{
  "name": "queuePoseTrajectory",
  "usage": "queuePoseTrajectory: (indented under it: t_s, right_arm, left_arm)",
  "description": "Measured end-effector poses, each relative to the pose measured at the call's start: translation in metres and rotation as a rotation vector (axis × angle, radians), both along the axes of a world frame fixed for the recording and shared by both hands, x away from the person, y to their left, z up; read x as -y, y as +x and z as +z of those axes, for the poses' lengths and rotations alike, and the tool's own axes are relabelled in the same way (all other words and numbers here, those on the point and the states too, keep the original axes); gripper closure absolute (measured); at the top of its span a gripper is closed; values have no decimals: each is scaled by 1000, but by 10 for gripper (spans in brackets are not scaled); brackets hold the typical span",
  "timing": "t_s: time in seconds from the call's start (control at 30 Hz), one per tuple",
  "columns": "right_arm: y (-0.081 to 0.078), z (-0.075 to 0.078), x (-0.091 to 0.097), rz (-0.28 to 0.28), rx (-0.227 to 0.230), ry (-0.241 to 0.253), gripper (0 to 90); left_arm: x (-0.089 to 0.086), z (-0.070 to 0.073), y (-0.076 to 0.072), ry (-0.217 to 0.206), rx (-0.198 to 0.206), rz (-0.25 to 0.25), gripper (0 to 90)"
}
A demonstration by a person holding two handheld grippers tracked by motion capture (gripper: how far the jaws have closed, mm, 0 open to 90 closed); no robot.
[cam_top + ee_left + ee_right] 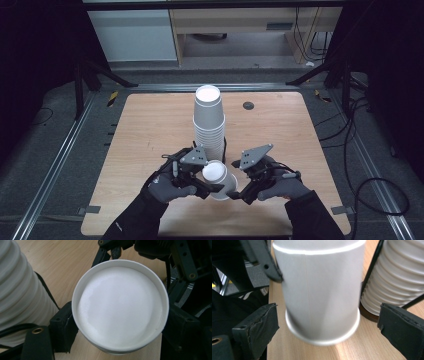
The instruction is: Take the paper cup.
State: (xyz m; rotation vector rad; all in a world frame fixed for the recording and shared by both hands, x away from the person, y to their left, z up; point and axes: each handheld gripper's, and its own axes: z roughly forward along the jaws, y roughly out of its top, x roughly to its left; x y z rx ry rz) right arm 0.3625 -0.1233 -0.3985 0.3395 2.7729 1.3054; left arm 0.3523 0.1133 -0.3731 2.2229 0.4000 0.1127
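Paper cup (218, 178) was clamped in left claw (207, 186) just before cup stack (210, 122) on bench (150, 130); right claw (240, 192), jaws apart, should close squarely around its base without crushing.

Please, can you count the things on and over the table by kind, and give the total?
Cup stacks: 1, the tall stack on the table.
Loose cups: 1, the single cup held over the table.
Grippers: 2, left gripper and right gripper.
Total: 4
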Motion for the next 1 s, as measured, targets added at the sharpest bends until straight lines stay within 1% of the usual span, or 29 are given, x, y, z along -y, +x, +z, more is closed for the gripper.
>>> queuePoseTrajectory:
  t_s: [0.23, 0.27, 0.3, 0.37, 0.5, 0.53, 0.57, 0.6, 0.63, 0.67, 0.7, 0.73, 0.87, 0.97, 1.0]
  right_arm:
    - [-1, 1, 13, -45, -9, 14, 28]
    - [-1, 0, 17, -64, -8, 31, 25]
    - [-1, 0, 17, -64, -8, 31, 25]
    - [-1, -1, 20, -79, -10, 46, 26]
    - [-3, -5, 27, -87, -18, 69, 33]
    - [-3, -7, 28, -88, -20, 81, 37]
    - [-3, -11, 32, -94, -31, 103, 48]
    - [-3, -11, 32, -94, -31, 103, 48]
    - [-2, -14, 32, -108, -28, 81, 51]
    - [-2, -14, 32, -108, -28, 81, 51]
    - [-1, -16, 32, -118, -32, 93, 58]
    - [-1, -16, 32, -118, -32, 93, 58]
    - [1, -18, 33, -137, -30, 111, 67]
    - [1, -18, 33, -145, -26, 132, 69]
    - [1, -17, 32, -145, -24, 136, 69]
  left_arm:
    - [-17, -2, 0, -35, -6, 43, 216]
    - [-20, -2, 0, -41, -6, 49, 215]
    - [-22, -2, 1, -46, -7, 53, 215]
    - [-29, -2, 2, -65, -5, 67, 215]
    - [-41, -2, 2, -110, 5, 95, 215]
    - [-43, -2, 2, -122, 7, 101, 215]
    - [-45, -2, 3, -119, 9, 105, 215]
    - [-47, -2, 3, -119, 16, 110, 215]
    - [-49, -2, 4, -127, 19, 114, 215]
    - [-51, -2, 4, -136, 17, 115, 215]
    - [-52, -2, 4, -141, 21, 118, 215]
    - [-54, -1, 4, -147, 26, 122, 215]
    - [-57, 2, 4, -196, 29, 131, 214]
    - [-55, 3, 4, -219, 38, 125, 214]
    - [-55, 3, 4, -219, 38, 125, 214]
